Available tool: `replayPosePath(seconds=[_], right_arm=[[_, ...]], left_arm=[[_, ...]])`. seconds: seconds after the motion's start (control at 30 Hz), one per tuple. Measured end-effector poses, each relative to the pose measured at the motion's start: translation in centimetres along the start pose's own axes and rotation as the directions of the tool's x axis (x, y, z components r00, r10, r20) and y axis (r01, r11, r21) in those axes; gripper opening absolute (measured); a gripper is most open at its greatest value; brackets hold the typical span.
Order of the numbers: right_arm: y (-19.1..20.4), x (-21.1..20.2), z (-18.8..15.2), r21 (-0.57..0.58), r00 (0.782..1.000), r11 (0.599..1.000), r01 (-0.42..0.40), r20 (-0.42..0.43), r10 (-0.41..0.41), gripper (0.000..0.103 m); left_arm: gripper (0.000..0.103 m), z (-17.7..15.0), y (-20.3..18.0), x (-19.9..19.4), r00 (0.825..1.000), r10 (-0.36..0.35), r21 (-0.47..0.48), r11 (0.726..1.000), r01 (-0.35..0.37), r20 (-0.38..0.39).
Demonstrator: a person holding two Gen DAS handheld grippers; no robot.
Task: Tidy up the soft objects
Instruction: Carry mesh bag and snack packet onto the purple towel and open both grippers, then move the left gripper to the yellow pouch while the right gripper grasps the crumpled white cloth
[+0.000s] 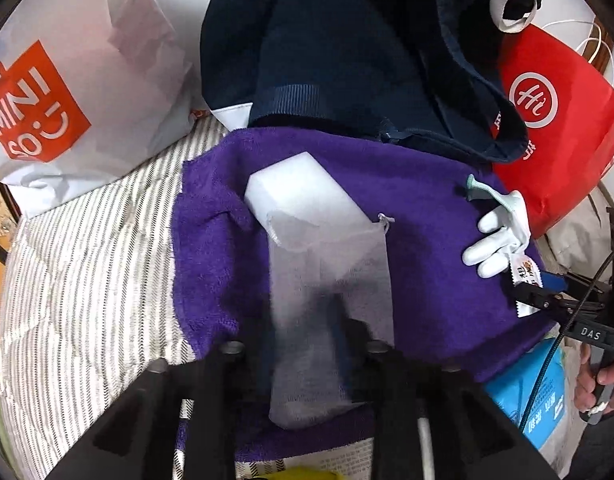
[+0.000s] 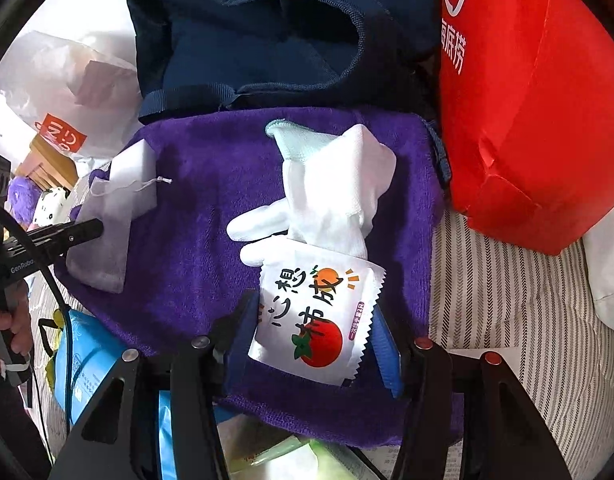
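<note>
A purple towel (image 1: 427, 208) (image 2: 211, 208) lies on a striped bed cover. A white foam block (image 1: 303, 192) (image 2: 133, 176) sits half inside a sheer white drawstring pouch (image 1: 327, 320) (image 2: 103, 248). My left gripper (image 1: 307, 332) is shut on the pouch; it shows from the side in the right wrist view (image 2: 87, 232). A white glove (image 1: 495, 240) (image 2: 339, 188) lies on the towel. My right gripper (image 2: 315, 320) is shut on a white snack packet (image 2: 311, 316) with a tomato print, touching the glove; the gripper also shows in the left wrist view (image 1: 527, 294).
A navy garment (image 1: 347, 52) (image 2: 267, 40) lies behind the towel. A red paper bag (image 1: 559, 120) (image 2: 527, 100) stands right, a white Miniso bag (image 1: 67, 92) (image 2: 67, 92) left. A blue pack (image 1: 531, 396) (image 2: 87, 360) lies at the towel's near edge.
</note>
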State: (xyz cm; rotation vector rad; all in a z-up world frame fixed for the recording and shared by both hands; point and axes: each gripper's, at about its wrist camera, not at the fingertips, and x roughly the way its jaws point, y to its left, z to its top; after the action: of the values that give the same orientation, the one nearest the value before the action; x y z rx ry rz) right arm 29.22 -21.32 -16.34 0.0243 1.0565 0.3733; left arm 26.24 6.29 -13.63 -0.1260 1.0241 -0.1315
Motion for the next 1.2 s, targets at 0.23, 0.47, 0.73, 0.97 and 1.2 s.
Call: replayPosePath(seconds=[0.23,0.47,0.73,0.97,1.2], right_arm=[[0.4,-1.1,0.1,-0.015,1.0,1.0,0.011,0.019,-0.01,0.07],[0.3,-3.8,-0.3,0.005,0.998,1.0,-0.006,0.056,0.006,0.076],[-1.4,-7.4,-2.8,0.051,0.996,0.998,0.044,0.071,-0.048,0.076],[-4.7,-10.2,-6.7,0.106,0.992,0.99,0.095,0.068,-0.103,0.076],[-7.9,-10.9,-11.6,0.192,0.991,0.973,0.126,0.03,-0.134,0.076]], left_arm=[[0.061,-0.2,-0.6,-1.4,0.999,0.034,0.036,0.999,-0.036,0.038],[0.067,-0.6,-0.8,-3.7,0.996,0.048,0.028,0.998,-0.05,0.069],[0.067,-1.9,-0.2,-6.3,0.995,0.055,-0.008,0.998,-0.055,0.087],[0.067,-3.8,0.7,-8.3,0.994,0.059,-0.045,0.997,-0.056,0.087],[0.068,-5.8,0.8,-9.0,0.995,0.075,-0.065,0.995,-0.071,0.069]])
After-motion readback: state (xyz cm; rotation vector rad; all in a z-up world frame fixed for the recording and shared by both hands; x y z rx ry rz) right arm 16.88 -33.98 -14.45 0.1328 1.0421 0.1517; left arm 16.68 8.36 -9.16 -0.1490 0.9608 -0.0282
